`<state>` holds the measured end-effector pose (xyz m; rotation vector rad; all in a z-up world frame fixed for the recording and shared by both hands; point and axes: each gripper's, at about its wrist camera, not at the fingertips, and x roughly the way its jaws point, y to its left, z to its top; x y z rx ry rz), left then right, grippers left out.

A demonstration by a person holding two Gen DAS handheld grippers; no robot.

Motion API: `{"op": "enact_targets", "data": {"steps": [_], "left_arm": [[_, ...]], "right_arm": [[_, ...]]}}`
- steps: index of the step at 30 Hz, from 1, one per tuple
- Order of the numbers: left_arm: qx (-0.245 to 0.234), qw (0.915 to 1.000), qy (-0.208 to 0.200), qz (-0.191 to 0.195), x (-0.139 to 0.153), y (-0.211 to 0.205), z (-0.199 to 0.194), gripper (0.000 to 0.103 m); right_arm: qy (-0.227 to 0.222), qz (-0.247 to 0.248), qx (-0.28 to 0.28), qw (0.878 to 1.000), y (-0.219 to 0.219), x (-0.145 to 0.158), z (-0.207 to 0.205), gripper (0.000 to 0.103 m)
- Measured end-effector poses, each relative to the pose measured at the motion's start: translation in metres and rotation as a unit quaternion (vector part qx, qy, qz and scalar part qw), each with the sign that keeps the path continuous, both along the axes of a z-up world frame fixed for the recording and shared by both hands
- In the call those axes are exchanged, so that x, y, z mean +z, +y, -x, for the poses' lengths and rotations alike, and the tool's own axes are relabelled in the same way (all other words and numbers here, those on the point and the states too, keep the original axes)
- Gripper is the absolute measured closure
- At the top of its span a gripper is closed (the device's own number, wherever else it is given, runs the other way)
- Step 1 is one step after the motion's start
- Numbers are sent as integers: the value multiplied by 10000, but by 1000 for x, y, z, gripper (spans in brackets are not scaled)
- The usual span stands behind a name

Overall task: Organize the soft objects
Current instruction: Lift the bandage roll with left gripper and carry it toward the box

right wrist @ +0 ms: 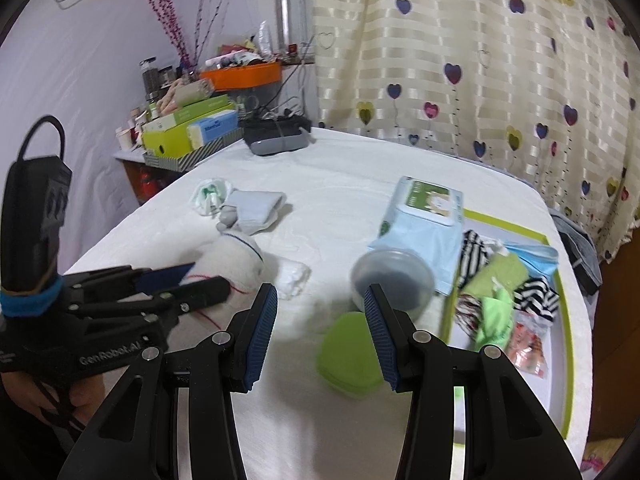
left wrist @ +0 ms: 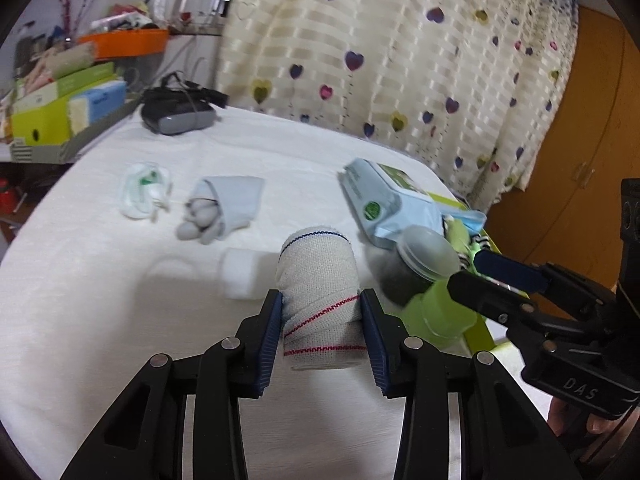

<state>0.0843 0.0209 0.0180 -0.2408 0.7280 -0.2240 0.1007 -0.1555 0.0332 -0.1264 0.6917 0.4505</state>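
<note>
The left gripper (left wrist: 322,320) pinches the bandage roll (left wrist: 318,276) across its lower part, both pads pressed on the cloth, and the roll stands out ahead of the fingers above the white bed cover (left wrist: 100,300). The right gripper (right wrist: 320,332) is spread and holds nothing; a green cloth (right wrist: 348,356) lies on the cover between its fingers.

The step in hand is probably to carry the roll to the green-rimmed tray (right wrist: 560,292), at about two o'clock from the roll. To do it well, the person should keep the pinch firm and pass over the dark-lidded jar (right wrist: 394,280) and the wipes pack (right wrist: 424,220). Further, at ten o'clock, lies a grey sock (left wrist: 232,204).
</note>
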Motion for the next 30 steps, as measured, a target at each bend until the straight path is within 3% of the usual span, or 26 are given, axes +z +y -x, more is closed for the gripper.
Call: {"op": "enact_targets", "data": {"steps": [15, 30], "left_arm": [[570, 9984, 50, 33, -12, 48, -4, 65], [902, 9956, 205, 158, -30, 83, -13, 65]], "right_arm": [[281, 204, 491, 9982, 50, -21, -22, 56], [616, 954, 809, 9902, 101, -56, -53, 56]]}}
